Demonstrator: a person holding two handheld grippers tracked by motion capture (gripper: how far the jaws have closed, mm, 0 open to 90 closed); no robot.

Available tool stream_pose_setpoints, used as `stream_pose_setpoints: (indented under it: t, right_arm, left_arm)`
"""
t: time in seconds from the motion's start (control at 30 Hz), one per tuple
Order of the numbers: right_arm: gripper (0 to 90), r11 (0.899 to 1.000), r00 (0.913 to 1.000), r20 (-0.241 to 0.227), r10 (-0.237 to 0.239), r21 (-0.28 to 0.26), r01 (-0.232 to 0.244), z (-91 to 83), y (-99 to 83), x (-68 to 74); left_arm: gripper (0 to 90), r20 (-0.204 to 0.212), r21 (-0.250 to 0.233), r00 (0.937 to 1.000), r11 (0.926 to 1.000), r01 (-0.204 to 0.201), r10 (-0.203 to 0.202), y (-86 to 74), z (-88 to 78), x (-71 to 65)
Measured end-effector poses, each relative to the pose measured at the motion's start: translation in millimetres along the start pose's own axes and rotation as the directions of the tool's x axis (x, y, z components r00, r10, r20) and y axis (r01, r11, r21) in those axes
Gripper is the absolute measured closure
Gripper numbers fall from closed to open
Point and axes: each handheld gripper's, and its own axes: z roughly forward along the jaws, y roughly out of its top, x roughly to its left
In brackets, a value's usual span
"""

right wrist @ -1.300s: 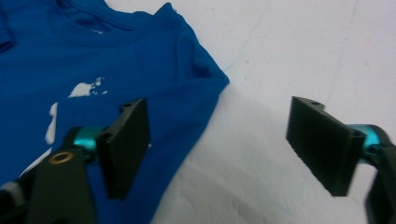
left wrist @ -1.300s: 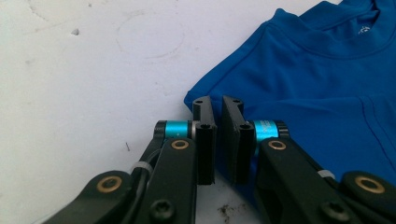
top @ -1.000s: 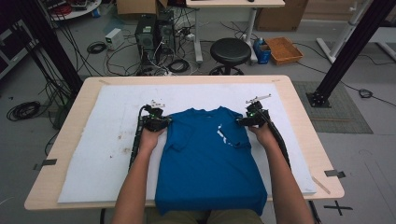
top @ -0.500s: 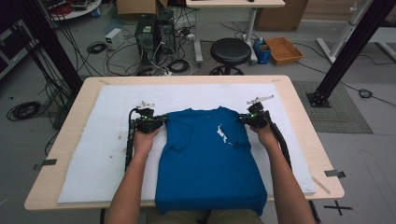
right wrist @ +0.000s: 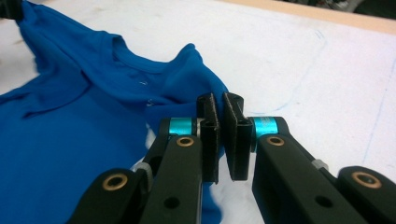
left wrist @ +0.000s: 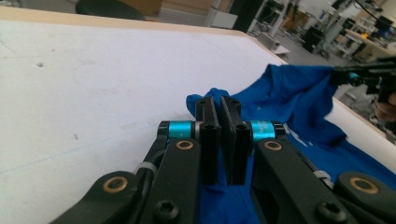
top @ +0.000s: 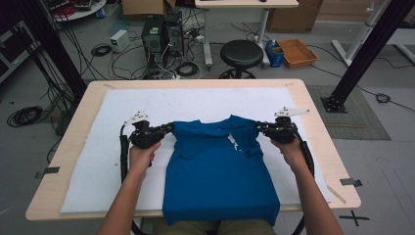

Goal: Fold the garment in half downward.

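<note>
Both forearms reach forward, spread apart. The left tongs and right tongs, each turned inward, are clamped on opposite shoulders of the blue shirt, which lies on the white-covered surface, its hem overhanging the near edge.

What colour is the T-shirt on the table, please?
Solid blue T-shirt, clearest in the high view.

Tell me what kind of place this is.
Probably a robotics lab or workshop: computer towers amid tangled cables on the floor, black frame posts beside the table, and more workbenches behind.
</note>
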Motion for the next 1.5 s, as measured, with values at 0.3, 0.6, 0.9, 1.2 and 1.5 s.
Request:
stream_pose_setpoints:
  t: [0.3,0.6,0.9,1.2,1.5]
  right_arm:
    - [85.7,0.997,0.994,-0.076,-0.078,0.008,0.079,-30.2,-19.6,23.5]
    - [86.7,0.986,0.9799,-0.151,-0.13,0.088,0.144,-59.2,-64.2,35.1]
    - [86.6,0.97,0.966,-0.209,-0.152,0.157,0.187,-73.5,-91.0,44.7]
    - [41.7,0.999,0.9993,0.008,-0.036,-0.005,0.036,-60.2,-60.6,33.5]
    - [56.4,0.974,0.9995,0.029,-0.015,0.224,0.008,-9.5,-63.2,26.0]
  left_arm:
    - [86.0,0.075,0.091,0.9941,0.9922,-0.086,0.079,-21.7,-23.7,-21.5]
    - [86.0,0.156,0.182,0.9766,0.9676,-0.175,0.147,-48.3,-48.8,-38.5]
    - [84.5,0.231,0.278,0.9585,0.9327,-0.23,0.167,-74.6,-67.8,-46.6]
    - [37.6,-0.049,0.162,0.9902,0.9794,-0.121,0.13,-34.7,-47.5,-38.3]
    - [65.8,-0.075,0.349,0.9899,0.9332,-0.088,0.121,-48.6,-7.2,-26.3]
